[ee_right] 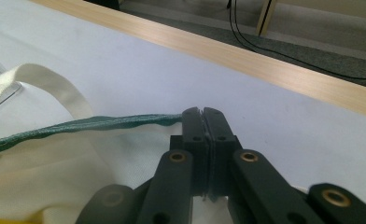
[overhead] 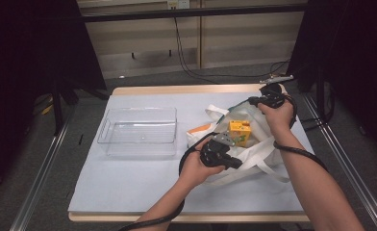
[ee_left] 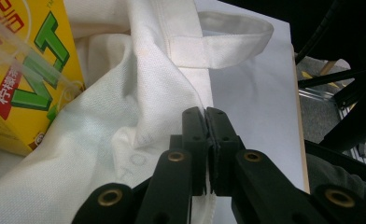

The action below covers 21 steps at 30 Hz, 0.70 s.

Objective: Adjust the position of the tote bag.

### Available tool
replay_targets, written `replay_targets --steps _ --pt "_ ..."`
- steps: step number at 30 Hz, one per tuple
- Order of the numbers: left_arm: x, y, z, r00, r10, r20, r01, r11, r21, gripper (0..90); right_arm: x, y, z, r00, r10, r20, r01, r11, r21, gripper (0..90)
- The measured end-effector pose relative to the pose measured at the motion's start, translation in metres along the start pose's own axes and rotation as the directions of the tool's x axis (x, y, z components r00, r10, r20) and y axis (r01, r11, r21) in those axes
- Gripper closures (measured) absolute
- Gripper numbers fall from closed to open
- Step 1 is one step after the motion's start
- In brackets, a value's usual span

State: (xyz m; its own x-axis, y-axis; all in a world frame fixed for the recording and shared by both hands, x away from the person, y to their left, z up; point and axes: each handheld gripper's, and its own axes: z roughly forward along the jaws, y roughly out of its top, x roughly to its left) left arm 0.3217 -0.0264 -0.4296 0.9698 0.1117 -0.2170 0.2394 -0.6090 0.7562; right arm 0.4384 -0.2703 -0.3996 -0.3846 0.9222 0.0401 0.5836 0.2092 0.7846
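Note:
A white cloth tote bag (overhead: 256,144) lies on the right half of the table, its mouth held apart. A yellow drink carton (overhead: 239,131) stands inside it, and an orange item (overhead: 199,129) shows at its left edge. My left gripper (overhead: 235,163) is shut on the bag's near white rim (ee_left: 144,112), with the yellow carton (ee_left: 22,79) close on its left. At the far side, my right gripper (overhead: 253,101) is shut on the bag's green-trimmed rim (ee_right: 92,123). A bag handle (ee_right: 45,77) loops beside it.
A clear plastic bin (overhead: 138,131) stands on the left part of the pale blue table cover (overhead: 129,183). The wooden table edge (ee_right: 265,60) runs just beyond the right gripper. Black cables trail on the floor behind, and dark stands flank the table.

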Motion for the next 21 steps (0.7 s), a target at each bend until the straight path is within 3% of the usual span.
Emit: replay_targets --steps 4,8,21 --pt "0.000 0.000 -0.001 1.0000 0.007 0.001 -0.007 0.9996 0.027 87.7 -0.002 -0.003 0.004 1.0000 0.006 0.001 -0.006 1.000 0.002 88.5" --pt "-0.001 -0.003 0.001 0.9999 -0.003 0.012 0.003 1.0000 0.002 87.7 -0.003 -0.006 0.008 0.9999 0.013 -0.002 -0.013 1.000 0.003 88.5" --pt "-0.003 -0.005 0.002 0.9998 0.003 0.019 -0.004 0.9998 0.020 87.7 -0.005 -0.011 0.014 0.9999 0.013 -0.001 -0.013 1.000 0.007 88.4"
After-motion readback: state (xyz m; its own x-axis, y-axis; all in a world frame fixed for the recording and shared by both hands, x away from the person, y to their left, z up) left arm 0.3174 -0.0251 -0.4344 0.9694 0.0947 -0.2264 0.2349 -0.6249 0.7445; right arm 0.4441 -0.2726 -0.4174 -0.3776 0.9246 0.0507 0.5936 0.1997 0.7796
